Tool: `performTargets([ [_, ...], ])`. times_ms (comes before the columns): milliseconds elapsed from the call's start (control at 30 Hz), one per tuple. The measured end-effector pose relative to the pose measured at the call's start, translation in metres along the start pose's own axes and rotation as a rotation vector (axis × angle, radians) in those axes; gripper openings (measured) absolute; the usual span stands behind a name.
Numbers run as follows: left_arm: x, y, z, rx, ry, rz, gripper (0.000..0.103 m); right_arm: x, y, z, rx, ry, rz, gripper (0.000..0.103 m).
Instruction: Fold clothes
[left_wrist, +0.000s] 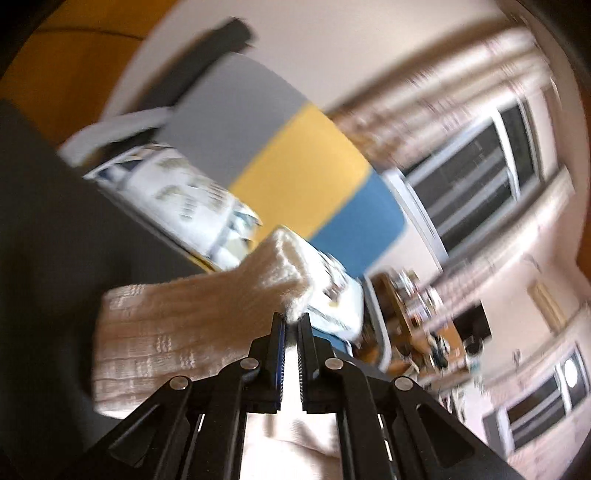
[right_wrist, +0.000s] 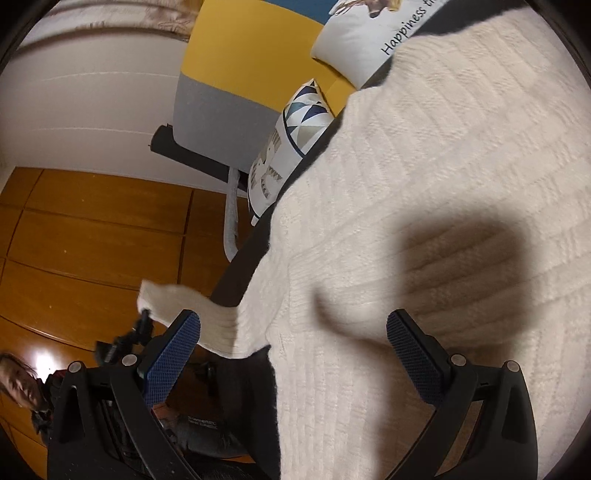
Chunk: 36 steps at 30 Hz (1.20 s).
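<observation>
Sweater (right_wrist: 424, 184) sleeve pinched in left claw (left_wrist: 291, 318); right claw (right_wrist: 293, 325) gapes above.

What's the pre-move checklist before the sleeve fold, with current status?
1. Left gripper pinching the sweater sleeve: ok, shut on the cuff.
2. Right gripper free: ok, open over the sweater body.
3. Sweater body lying flat: ok where visible; far edge out of view.
4. Sleeve clear of the pillows: cannot tell, left view is blurred.
5. Sleeve untwisted: cannot tell.
</observation>
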<state>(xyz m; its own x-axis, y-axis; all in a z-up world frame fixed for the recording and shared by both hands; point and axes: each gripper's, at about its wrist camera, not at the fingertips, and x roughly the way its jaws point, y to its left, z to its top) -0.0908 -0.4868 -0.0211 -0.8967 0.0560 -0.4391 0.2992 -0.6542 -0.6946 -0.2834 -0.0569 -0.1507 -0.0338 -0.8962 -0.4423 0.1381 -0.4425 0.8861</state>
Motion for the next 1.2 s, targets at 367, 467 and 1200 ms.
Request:
performTargets([
  [367, 0.091, -0.113, -0.094, 0.18, 0.233, -0.039, 0.004, -0.033, -0.012, 0.002, 0.011, -0.024, 0.098, 0.103],
  [467, 0.119, -0.123, -0.119, 0.209, 0.298, -0.024, 0.004, -0.046, -0.009, 0.002, -0.031, -0.041, 0.086, 0.103],
  [1200, 0.123, -0.085, -0.141, 0.052, 0.402, -0.116, 0.017, -0.036, -0.007, 0.001, -0.009, -0.054, 0.148, 0.062],
])
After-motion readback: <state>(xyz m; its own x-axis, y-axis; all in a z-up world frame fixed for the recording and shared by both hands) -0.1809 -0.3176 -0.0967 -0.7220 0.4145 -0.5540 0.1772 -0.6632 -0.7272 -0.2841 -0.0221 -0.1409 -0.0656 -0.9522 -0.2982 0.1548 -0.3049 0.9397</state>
